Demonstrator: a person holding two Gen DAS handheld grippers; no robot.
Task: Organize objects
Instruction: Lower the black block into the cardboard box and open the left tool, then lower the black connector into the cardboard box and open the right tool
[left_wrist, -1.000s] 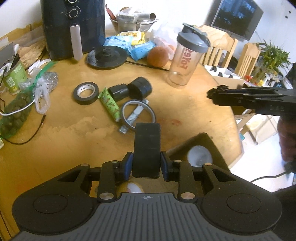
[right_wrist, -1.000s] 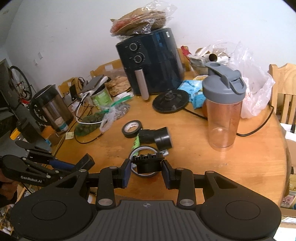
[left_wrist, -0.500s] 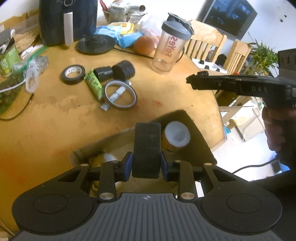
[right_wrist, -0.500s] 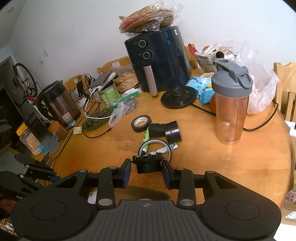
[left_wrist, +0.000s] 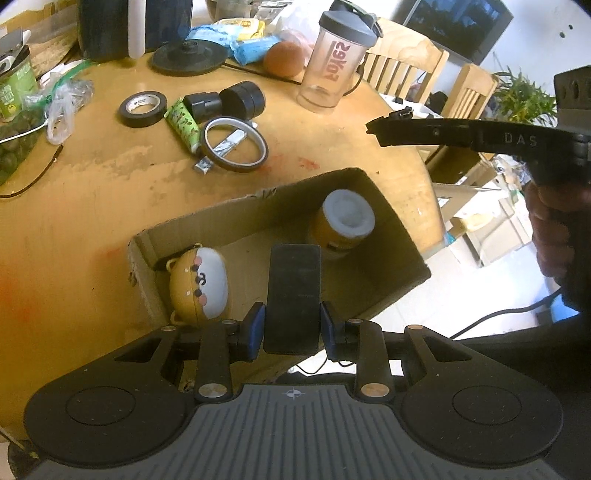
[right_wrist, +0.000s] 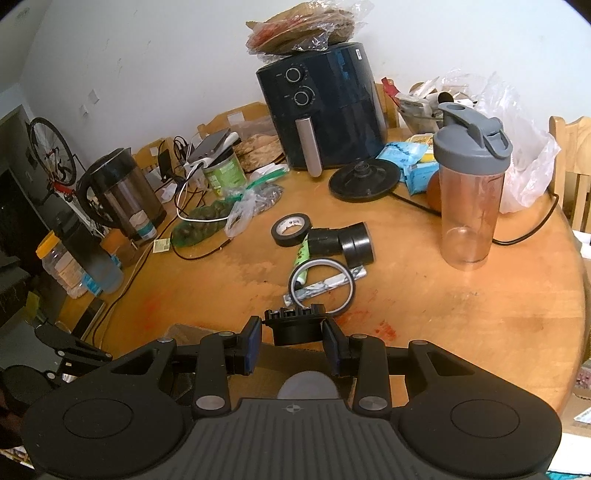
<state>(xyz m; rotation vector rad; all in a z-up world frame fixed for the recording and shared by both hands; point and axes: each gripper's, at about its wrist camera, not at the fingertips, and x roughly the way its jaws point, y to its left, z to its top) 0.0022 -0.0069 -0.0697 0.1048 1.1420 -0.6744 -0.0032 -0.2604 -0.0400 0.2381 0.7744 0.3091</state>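
Two items already sat inside the cardboard box (left_wrist: 388, 214), the landmark at the table's near edge: a yellow jar (left_wrist: 345, 225) with a white lid toward its far corner, and a round bear-faced case (left_wrist: 201, 284) by its left wall; directly above the box the left gripper (left_wrist: 291, 321) stood clamped on a flat black slab (left_wrist: 293, 291), which looked rigid, smooth and light, best held across its narrow sides; just beyond the box's far rim the right gripper (right_wrist: 291, 341) was clamped on a small ribbed black part (right_wrist: 295, 326), seemingly hard plastic.

"DAS" stands on the right hand-held gripper (left_wrist: 384, 127); the shaker bottle (left_wrist: 334, 62) bears upside-down "Foyes".
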